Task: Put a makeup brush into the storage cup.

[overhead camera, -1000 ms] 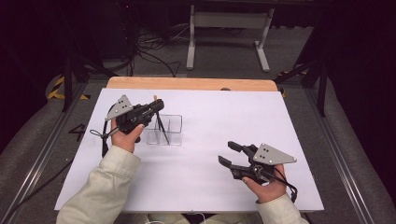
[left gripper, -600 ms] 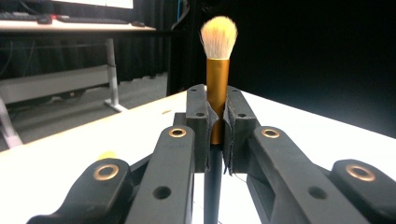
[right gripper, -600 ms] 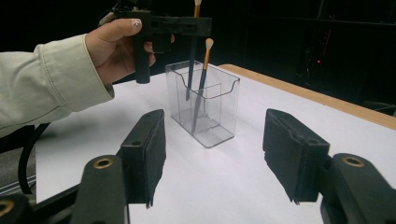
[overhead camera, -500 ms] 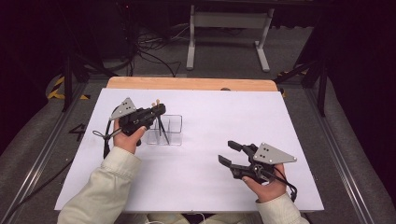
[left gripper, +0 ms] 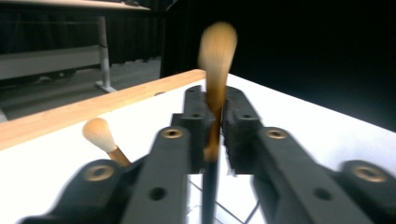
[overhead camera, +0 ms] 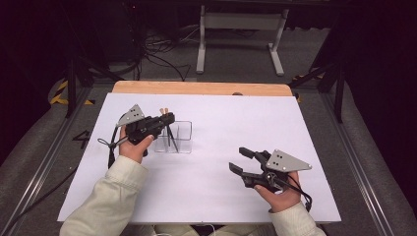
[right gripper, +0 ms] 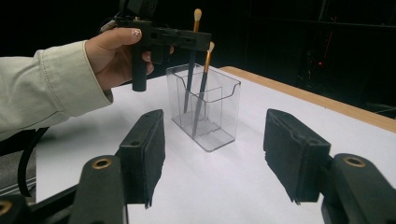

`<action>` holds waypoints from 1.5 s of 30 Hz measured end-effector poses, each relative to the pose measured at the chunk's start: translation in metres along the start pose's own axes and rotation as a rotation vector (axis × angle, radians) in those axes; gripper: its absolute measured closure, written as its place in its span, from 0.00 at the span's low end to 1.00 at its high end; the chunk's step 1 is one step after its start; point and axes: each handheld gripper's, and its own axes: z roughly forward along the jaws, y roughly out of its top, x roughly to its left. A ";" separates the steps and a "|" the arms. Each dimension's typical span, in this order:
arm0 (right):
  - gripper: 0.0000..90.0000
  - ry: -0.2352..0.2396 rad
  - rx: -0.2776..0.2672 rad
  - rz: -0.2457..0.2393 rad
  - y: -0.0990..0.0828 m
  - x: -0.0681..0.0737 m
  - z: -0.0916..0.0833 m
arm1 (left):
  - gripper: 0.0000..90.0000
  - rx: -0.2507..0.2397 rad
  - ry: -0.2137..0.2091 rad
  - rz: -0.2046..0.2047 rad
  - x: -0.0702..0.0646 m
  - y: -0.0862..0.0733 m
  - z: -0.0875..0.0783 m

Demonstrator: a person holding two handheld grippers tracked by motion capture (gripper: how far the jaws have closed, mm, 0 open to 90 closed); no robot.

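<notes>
Left gripper (overhead camera: 164,119) above the clear acrylic holder (overhead camera: 174,137) at the worktop's (overhead camera: 221,118) left-centre, jaws just easing apart, makeup brush (left gripper: 212,93) upright between them. Second brush (right gripper: 203,79) leaning inside the holder. Right gripper (overhead camera: 241,160) near right, jaws wide, empty.

Two makeup brushes (right gripper: 192,70) upright in clear holder (right gripper: 219,116) — bristles up.
</notes>
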 end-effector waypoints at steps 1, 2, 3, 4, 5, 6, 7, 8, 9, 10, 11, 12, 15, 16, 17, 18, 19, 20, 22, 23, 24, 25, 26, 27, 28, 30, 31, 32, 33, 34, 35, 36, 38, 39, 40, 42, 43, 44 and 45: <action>0.44 0.000 0.002 -0.001 0.000 0.000 0.000 | 0.78 0.002 -0.003 -0.009 0.000 0.000 0.000; 0.44 0.000 0.002 -0.001 0.000 0.000 0.000 | 0.78 0.011 -0.015 -0.023 -0.001 0.001 -0.001; 0.43 0.002 -0.003 0.001 0.001 0.000 0.000 | 0.59 0.009 -0.032 -0.027 -0.002 0.002 -0.003; 0.43 0.002 -0.003 0.001 0.001 0.000 0.000 | 0.54 0.009 -0.032 -0.027 -0.002 0.002 -0.003; 0.43 0.002 -0.004 0.000 0.001 -0.001 0.001 | 0.54 0.011 -0.031 -0.019 -0.003 0.003 -0.004; 0.43 0.001 -0.006 -0.001 0.001 -0.001 0.001 | 0.49 0.021 -0.030 -0.014 -0.005 0.005 -0.008; 0.43 0.001 -0.008 0.000 0.002 -0.002 0.001 | 0.45 0.024 -0.018 0.004 -0.007 0.006 -0.011; 0.43 0.002 -0.006 0.000 0.002 -0.003 0.001 | 0.42 0.029 -0.011 0.015 -0.008 0.007 -0.015; 0.43 0.002 -0.008 0.001 0.003 -0.004 0.001 | 0.41 0.034 -0.011 0.022 -0.010 0.008 -0.018; 0.43 0.002 -0.008 0.001 0.003 -0.005 0.002 | 0.40 0.039 -0.011 0.027 -0.011 0.008 -0.021; 0.43 0.003 -0.009 0.000 0.003 -0.006 0.002 | 0.38 0.044 -0.005 0.037 -0.014 0.009 -0.024; 0.43 0.003 -0.009 0.000 0.004 -0.007 0.003 | 0.37 0.050 -0.005 0.051 -0.016 0.009 -0.027; 0.42 0.004 -0.009 0.001 0.006 -0.011 0.004 | 0.35 0.061 -0.004 0.083 -0.024 0.010 -0.038; 0.42 0.002 -0.008 -0.001 0.007 -0.012 0.004 | 0.33 0.065 -0.005 0.088 -0.027 0.011 -0.042; 0.42 0.002 -0.008 -0.001 0.007 -0.012 0.004 | 0.32 0.065 -0.005 0.088 -0.027 0.011 -0.042; 0.40 0.002 -0.010 0.003 0.009 -0.016 0.004 | 0.31 0.066 -0.005 0.091 -0.029 0.011 -0.045; 0.40 -0.002 -0.006 0.004 0.009 -0.018 0.004 | 0.31 0.068 -0.007 0.095 -0.031 0.011 -0.048; 0.39 -0.004 -0.007 0.005 0.009 -0.020 0.004 | 0.30 0.078 -0.007 0.098 -0.034 0.010 -0.054; 0.38 -0.010 -0.003 0.010 0.009 -0.024 0.003 | 0.28 0.079 -0.008 0.098 -0.035 0.010 -0.057; 0.38 -0.014 0.001 0.013 0.009 -0.026 0.002 | 0.27 0.080 -0.008 0.099 -0.037 0.010 -0.061; 0.38 -0.014 0.001 0.013 0.009 -0.026 0.002 | 0.27 0.083 -0.007 0.098 -0.038 0.009 -0.063; 0.37 -0.018 0.004 0.011 0.009 -0.027 0.002 | 0.27 0.082 -0.007 0.091 -0.039 0.009 -0.067; 0.37 -0.020 0.004 0.015 0.009 -0.030 0.001 | 0.25 0.082 -0.008 0.090 -0.040 0.008 -0.070; 0.36 -0.020 0.005 0.017 0.009 -0.032 0.000 | 0.24 0.080 -0.011 0.084 -0.041 0.007 -0.072; 0.35 -0.023 0.007 0.019 0.008 -0.034 -0.001 | 0.24 0.086 -0.011 0.084 -0.042 0.006 -0.074; 0.34 -0.029 0.008 0.023 0.008 -0.037 -0.003 | 0.22 0.089 -0.013 0.086 -0.044 0.004 -0.078; 0.34 -0.030 0.010 0.023 0.007 -0.038 -0.004 | 0.22 0.089 -0.013 0.081 -0.044 0.003 -0.079; 0.33 -0.033 0.012 0.021 0.007 -0.039 -0.005 | 0.21 0.089 -0.013 0.081 -0.044 0.003 -0.079; 0.33 -0.037 0.013 0.019 0.006 -0.040 -0.006 | 0.21 0.085 -0.011 0.076 -0.045 0.001 -0.082; 0.33 -0.042 0.017 0.020 0.005 -0.041 -0.007 | 0.21 0.082 -0.014 0.076 -0.045 0.000 -0.083; 0.33 -0.045 0.019 0.024 0.004 -0.043 -0.008 | 0.21 0.081 -0.016 0.075 -0.046 -0.001 -0.085; 0.33 -0.053 0.023 0.026 0.003 -0.044 -0.009 | 0.21 0.086 -0.017 0.074 -0.046 -0.002 -0.086; 0.32 -0.061 0.021 0.030 0.002 -0.046 -0.012 | 0.21 0.090 -0.017 0.077 -0.046 -0.006 -0.088; 0.32 -0.066 0.021 0.033 0.000 -0.048 -0.014 | 0.21 0.093 -0.015 0.082 -0.046 -0.008 -0.088; 0.32 -0.069 0.023 0.035 -0.001 -0.049 -0.015 | 0.21 0.098 -0.016 0.078 -0.046 -0.009 -0.089; 0.32 -0.078 0.029 0.035 -0.002 -0.051 -0.017 | 0.21 0.102 -0.015 0.075 -0.046 -0.012 -0.091; 0.32 -0.080 0.030 0.036 -0.003 -0.052 -0.018 | 0.20 0.101 -0.013 0.079 -0.046 -0.014 -0.091; 0.32 -0.082 0.031 0.037 -0.004 -0.052 -0.018 | 0.20 0.101 -0.016 0.070 -0.046 -0.016 -0.092; 0.32 -0.082 0.031 0.037 -0.004 -0.052 -0.018 | 0.20 0.101 -0.016 0.070 -0.046 -0.016 -0.092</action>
